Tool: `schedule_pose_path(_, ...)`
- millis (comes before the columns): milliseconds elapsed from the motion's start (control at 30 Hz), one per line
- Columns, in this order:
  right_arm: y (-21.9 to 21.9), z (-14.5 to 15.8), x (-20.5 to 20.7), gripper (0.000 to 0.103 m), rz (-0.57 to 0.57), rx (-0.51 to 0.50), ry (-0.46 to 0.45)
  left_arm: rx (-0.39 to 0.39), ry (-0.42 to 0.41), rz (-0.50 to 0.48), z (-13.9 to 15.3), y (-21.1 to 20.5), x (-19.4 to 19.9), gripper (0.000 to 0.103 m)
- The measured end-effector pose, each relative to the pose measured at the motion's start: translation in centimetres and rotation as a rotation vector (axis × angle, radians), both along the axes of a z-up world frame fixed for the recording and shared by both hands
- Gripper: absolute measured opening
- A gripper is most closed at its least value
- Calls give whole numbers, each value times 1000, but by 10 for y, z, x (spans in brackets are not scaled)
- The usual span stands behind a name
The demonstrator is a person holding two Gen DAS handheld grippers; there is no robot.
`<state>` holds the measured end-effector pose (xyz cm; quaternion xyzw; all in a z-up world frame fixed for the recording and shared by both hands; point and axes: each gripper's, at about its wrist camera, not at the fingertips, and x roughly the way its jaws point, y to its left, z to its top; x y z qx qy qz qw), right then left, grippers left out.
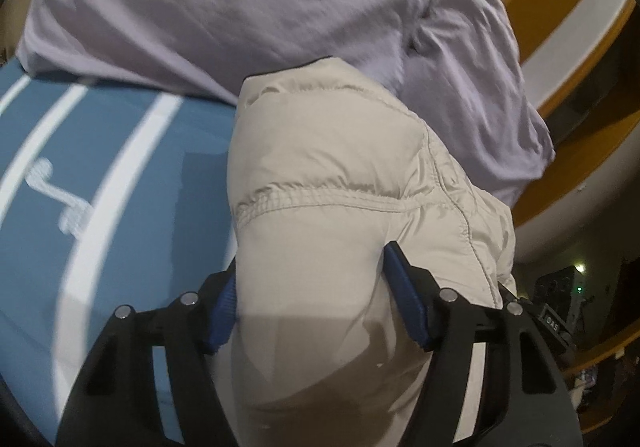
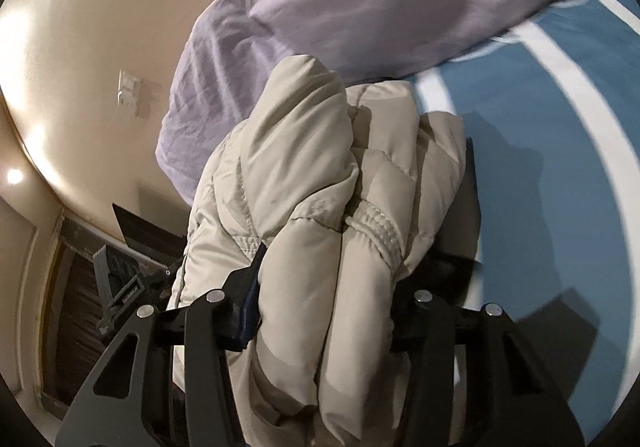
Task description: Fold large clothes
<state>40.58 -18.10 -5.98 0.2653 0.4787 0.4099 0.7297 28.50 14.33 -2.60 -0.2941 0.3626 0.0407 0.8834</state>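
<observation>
The left gripper [image 1: 316, 295] holds a thick fold of the cream padded jacket [image 1: 332, 175] between its blue pads [image 1: 404, 295], one pad on each side of the bundle, the fabric bulging out between and past them. The jaws stand fairly wide because the padding is so bulky. In the left wrist view the jacket rises from the gripper toward the pillows, with a gathered seam running across it just ahead of the pads.

The right gripper [image 2: 328, 287] also clamps the jacket [image 2: 320, 183], here several puffy layers bunched together, with an elastic cuff [image 2: 376, 227] showing among the folds. Only the left blue pad [image 2: 248, 299] shows in the right wrist view; the other finger is hidden under the fabric.

The jacket is held up over the bed [image 1: 120, 175], which has a blue cover with curved white stripes, near the head edge of the bed. Whether any part of the jacket touches the cover I cannot tell. Two lilac pillows [image 1: 224, 7] lie at the head of the bed just beyond the jacket, one larger and a second [image 1: 480, 87] tucked beside it by the beige wall [image 2: 100, 27]. A pale switch plate [image 2: 130, 95] sits on that wall.
</observation>
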Motion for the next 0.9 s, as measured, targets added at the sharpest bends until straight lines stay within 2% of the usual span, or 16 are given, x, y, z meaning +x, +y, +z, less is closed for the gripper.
schedule_pose_path(200, 43, -3, 3, 49, 26, -50, -70, 67, -14, 50, -3, 28, 4, 66)
schedule_pose_path(333, 41, -8, 4, 49, 16, -40, -78, 88, -39, 49, -12, 31, 3, 66)
schedule_pose_path(500, 43, -12, 4, 51, -6, -64, -63, 155, -21, 81, -9, 23, 12, 67)
schedule_pose_path(600, 40, -13, 3, 57, -5, -76, -50, 173, -15, 102, -9, 20, 9, 70)
schedule_pose_path(667, 36, -9, 0, 65, -9, -120, -65, 206, -12, 106, -7, 17, 4, 71)
schedule_pose_path(733, 33, 0, -4, 68, -20, -167, -104, 250, -13, 122, -2, 14, -3, 71)
schedule_pose_path(900, 18, 29, -17, 69, -92, -281, -214, 364, -25, 144, 11, -1, -17, 75)
